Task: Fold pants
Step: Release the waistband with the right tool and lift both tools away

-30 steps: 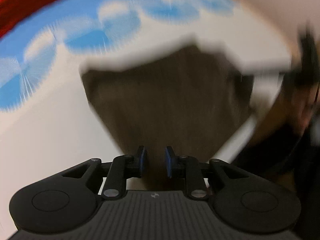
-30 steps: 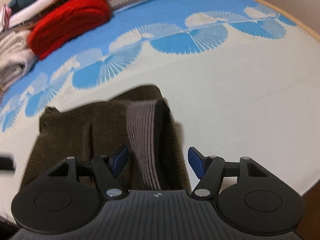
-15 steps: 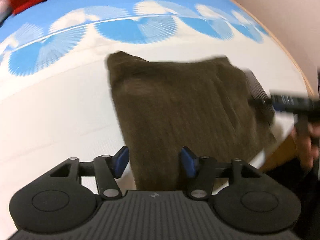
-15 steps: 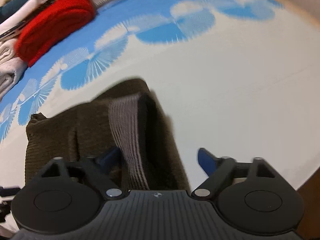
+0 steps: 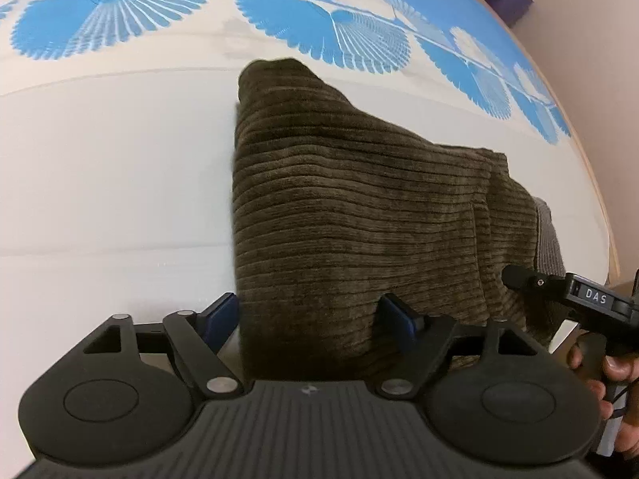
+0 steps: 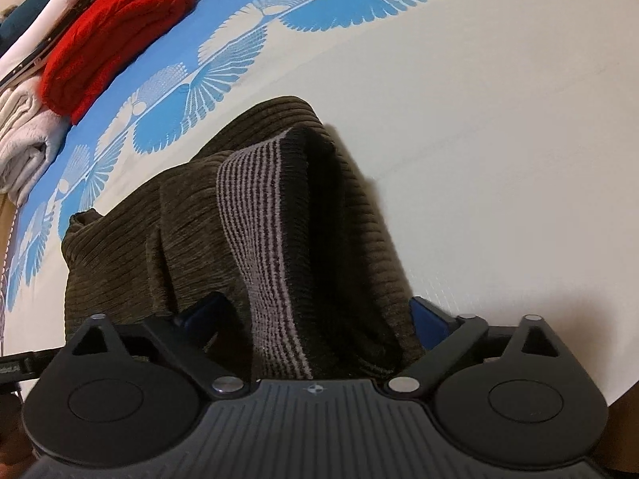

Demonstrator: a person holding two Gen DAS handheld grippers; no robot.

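Corduroy, dark olive-brown, is what I am working with: the pants (image 5: 359, 215) lie as a compact folded bundle on the white part of the bench (image 5: 112, 167), just this side of the blue fan-pattern band (image 5: 327, 28); the grey striped waistband (image 6: 263, 239) lies on top at the bundle's right side, beside a dark gaping fold.

I hold the left gripper (image 5: 313, 317) with its fingers spread wide, straddling the near edge of the pants and clamping nothing; the right gripper (image 6: 315, 317) is likewise wide apart, its fingers set either side of the waistband and the near cloth, gripping nothing that I can see; whether any pad touches the fabric I cannot tell.

I judge the fold nearly done, with tidying or one last fold left; to do it well I would take both layers at the near edge, not the top one alone, closing the two grippers level with each other; corduroy this thick should hold a crease poorly, so I would carry the edge low and flat away from me toward the blue band, and lay it down squarely before letting go; the loose waistband could slip out and spoil the edge, so I would tuck it first. A red folded garment (image 6: 112, 32) sits well beyond the pants, out of the way.
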